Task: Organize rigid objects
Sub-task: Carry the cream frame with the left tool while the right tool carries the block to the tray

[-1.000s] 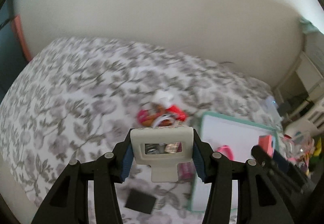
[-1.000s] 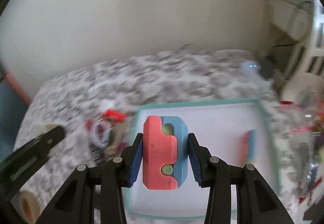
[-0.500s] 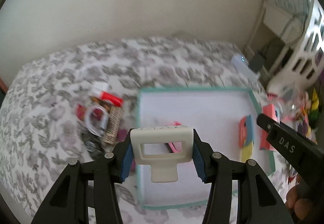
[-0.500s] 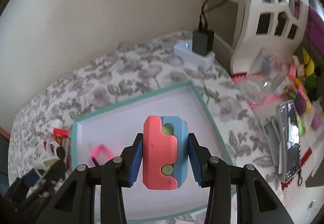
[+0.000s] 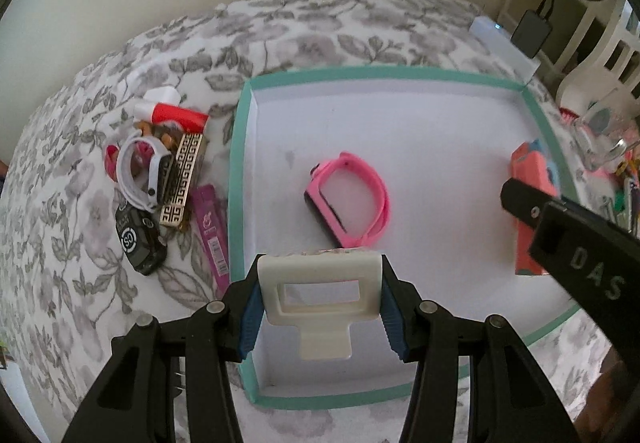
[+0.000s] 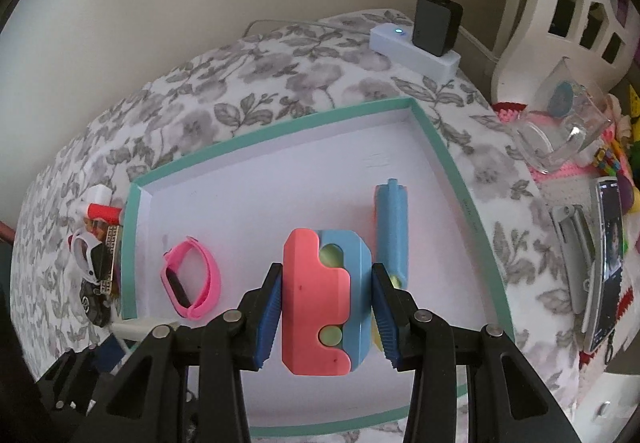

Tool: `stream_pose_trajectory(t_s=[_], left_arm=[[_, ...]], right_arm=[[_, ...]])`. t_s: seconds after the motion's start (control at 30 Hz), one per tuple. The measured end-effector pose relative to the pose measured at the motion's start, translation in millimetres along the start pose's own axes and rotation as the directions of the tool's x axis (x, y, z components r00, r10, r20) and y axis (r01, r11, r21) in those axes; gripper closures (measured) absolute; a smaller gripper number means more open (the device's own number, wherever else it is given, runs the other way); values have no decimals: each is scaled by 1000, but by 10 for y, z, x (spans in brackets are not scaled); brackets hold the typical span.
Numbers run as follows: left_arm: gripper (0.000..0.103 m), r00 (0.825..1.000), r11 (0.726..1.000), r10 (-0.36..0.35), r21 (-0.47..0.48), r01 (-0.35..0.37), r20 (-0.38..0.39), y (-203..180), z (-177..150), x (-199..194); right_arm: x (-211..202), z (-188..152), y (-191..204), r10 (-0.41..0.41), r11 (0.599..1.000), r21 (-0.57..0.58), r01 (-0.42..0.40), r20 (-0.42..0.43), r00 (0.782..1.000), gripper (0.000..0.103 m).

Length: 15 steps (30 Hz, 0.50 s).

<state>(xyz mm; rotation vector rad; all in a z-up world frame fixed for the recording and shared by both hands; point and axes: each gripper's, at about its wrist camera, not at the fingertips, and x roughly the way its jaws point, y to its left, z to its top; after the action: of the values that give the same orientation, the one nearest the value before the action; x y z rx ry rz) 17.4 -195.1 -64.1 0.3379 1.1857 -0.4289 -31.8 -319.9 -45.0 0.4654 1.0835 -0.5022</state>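
Both grippers carry a part above the teal-rimmed tray.

Left wrist view: the left gripper (image 5: 320, 307) is clamped on a cream plastic clip (image 5: 319, 297), held over the near end of the tray (image 5: 236, 147). A pink watch band (image 5: 352, 199) lies on the tray floor; a pile of small items (image 5: 160, 179) sits just left of the tray on the floral bedspread (image 5: 72, 251).
Right wrist view: the right gripper (image 6: 326, 313) is closed on a pink-and-blue block (image 6: 322, 299) above the tray (image 6: 452, 163), beside a blue piece (image 6: 392, 227) lying inside. A white power strip (image 6: 416, 51) rests beyond the tray.
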Motion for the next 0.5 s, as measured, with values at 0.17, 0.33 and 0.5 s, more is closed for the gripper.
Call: stream_pose_trajectory(t_s=[0.17,0.33,0.5], left_arm=[[50,999,1000,1,-11,-1,-41,30,-22,112],[50,995,999,-25,-44,21,-100,89,-56,242],[50,994,998,-32,-49,27,-100,107,-74,242]], right_arm=[[160,-38,14,-5,1000,-12,4,-52,999,58],[320,-96,-4,-19,1000,-14,18,-103,995,58],[398,-129,-5,-47,999,-32,43,-118,992,58]])
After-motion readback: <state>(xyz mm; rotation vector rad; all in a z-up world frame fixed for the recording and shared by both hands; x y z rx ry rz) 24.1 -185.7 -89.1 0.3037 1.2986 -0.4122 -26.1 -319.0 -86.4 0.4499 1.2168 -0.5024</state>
